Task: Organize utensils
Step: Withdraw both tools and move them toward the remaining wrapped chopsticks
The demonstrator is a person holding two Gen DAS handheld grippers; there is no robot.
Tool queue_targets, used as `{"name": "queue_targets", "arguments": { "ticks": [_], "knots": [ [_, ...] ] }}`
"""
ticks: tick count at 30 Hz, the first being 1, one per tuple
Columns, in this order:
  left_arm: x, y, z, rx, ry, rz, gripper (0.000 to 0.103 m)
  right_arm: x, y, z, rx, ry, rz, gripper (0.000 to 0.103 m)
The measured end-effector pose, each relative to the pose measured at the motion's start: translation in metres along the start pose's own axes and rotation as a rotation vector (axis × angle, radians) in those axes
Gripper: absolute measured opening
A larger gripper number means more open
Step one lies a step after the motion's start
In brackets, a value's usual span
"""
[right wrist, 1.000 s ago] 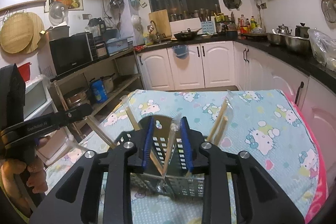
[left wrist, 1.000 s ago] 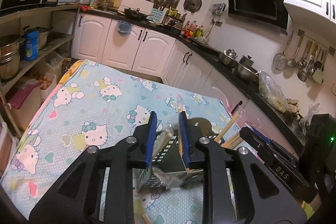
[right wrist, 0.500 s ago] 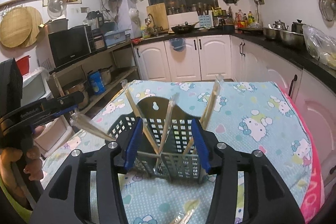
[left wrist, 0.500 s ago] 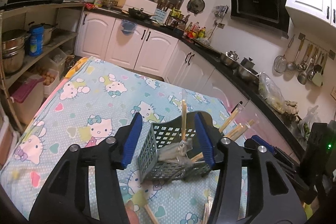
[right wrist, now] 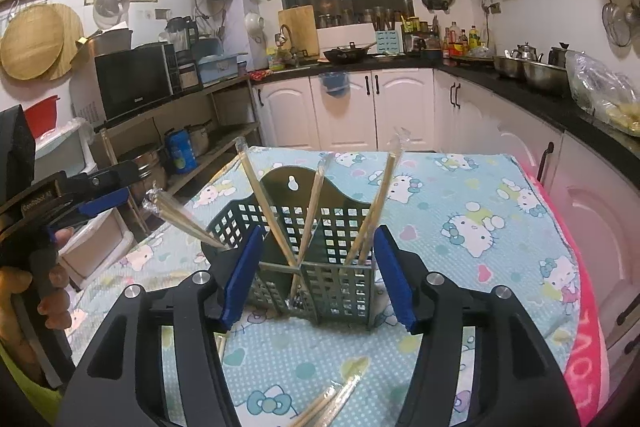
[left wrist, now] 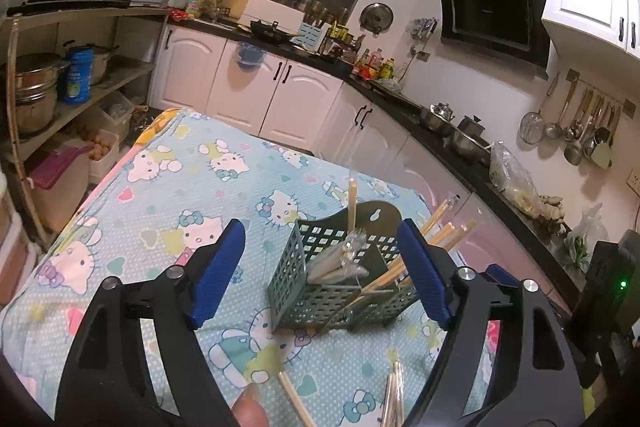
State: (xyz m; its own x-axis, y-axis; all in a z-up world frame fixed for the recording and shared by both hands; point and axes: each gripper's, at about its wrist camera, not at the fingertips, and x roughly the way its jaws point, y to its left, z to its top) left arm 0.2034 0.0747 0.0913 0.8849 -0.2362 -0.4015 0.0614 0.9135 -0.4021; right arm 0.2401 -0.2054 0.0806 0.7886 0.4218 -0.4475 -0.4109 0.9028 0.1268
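A dark green mesh utensil basket (left wrist: 296, 291) stands on the Hello Kitty tablecloth (left wrist: 180, 187). Plastic-wrapped wooden chopsticks (left wrist: 351, 203) lean in its compartments. My left gripper (left wrist: 320, 271) faces it, jaws opening, blue pads clear of the mesh and holding nothing. In the right wrist view the same basket (right wrist: 340, 283) holds several wrapped chopsticks (right wrist: 312, 203). My right gripper (right wrist: 318, 275) is also opening, its pads to either side of the basket's front and apart from it. Loose chopsticks (right wrist: 332, 403) lie on the cloth just below it, and more loose chopsticks (left wrist: 296, 399) lie below the left gripper.
A hand (right wrist: 24, 287) holds the left gripper (right wrist: 80, 203) at the left of the right wrist view. Open shelves with pots (left wrist: 36, 95) flank the table's left. White cabinets (right wrist: 360, 107) and a black counter (left wrist: 460, 147) run behind and along the right.
Both grippers have opened from nearly shut and let go of wrapped chopsticks, which now stand in the basket. Both have drawn back, so the basket sits farther ahead.
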Motion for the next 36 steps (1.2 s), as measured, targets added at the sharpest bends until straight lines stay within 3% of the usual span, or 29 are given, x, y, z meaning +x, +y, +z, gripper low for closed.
{"name": "queue_targets", "arguments": {
  "ticks": [9,36],
  "knots": [
    [-0.011,0.008,-0.016,-0.013,0.011,0.022,0.085,-0.012,-0.004,-0.009,0.004,0.001,-0.008,0.057],
    [-0.040,0.006,-0.076,-0.001,0.098,0.045,0.086,-0.050,0.001,-0.049,-0.002,0.054,0.002,0.057]
  ]
}}
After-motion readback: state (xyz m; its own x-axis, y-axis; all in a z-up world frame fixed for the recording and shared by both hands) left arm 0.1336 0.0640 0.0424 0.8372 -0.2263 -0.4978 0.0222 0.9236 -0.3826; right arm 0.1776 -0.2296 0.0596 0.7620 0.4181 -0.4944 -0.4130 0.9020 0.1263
